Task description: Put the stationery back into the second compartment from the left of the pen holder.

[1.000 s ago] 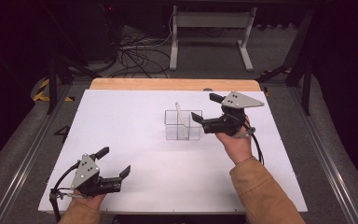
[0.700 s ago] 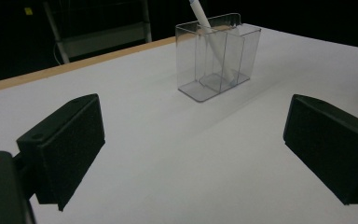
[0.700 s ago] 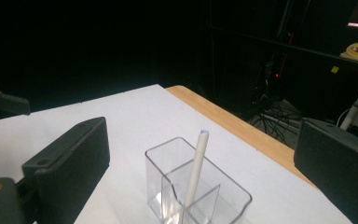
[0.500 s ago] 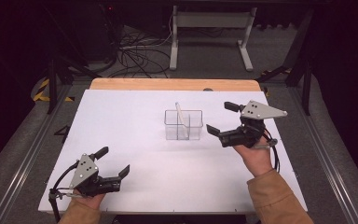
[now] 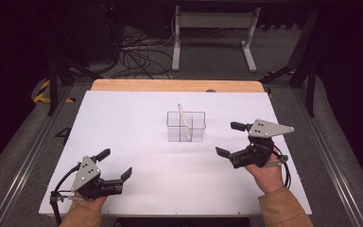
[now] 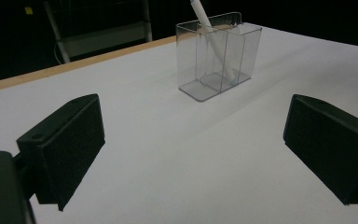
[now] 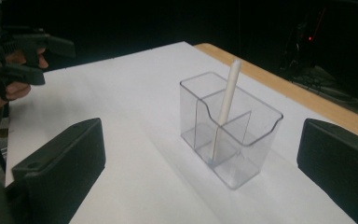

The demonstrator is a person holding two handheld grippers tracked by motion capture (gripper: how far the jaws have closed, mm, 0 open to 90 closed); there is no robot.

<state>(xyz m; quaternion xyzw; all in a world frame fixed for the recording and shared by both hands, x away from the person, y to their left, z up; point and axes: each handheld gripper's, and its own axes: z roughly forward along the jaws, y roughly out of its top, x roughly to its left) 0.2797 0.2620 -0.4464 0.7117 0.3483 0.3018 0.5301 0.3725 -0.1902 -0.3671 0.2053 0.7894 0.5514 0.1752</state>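
A clear plastic holder (image 5: 185,126) stood on the white table (image 5: 123,118), a little beyond the table's middle and toward its far wooden edge (image 5: 177,85). Thin inner walls split it into compartments. One white pen (image 5: 183,118) stood inside, its lower end on the holder's floor and its upper end rising above the rim. Its long axis ran steeply upward, not quite upright: in the high view the top leaned toward the far edge and slightly left. In the right gripper view the pen (image 7: 227,95) sat beside the dividing wall; exactly which compartment held its tip was hard to tell.

The right gripper (image 5: 230,140) was the nearer of the two. It hovered just beside the holder's right side, a little toward the person, with its jaws spread wide and nothing between them. Its own camera looked straight at the holder (image 7: 230,128), which lay centred in the gap between the two black jaws.

The left gripper (image 5: 114,163) sat well apart from the holder, low near the table's near left corner, jaws likewise spread wide and empty. From its camera the holder (image 6: 219,56) appeared farther off, ahead and slightly right of centre.

Judging by this layout, any reach for the pen would fall most naturally to the right hand, closing on the upper part that stood clear of the rim.
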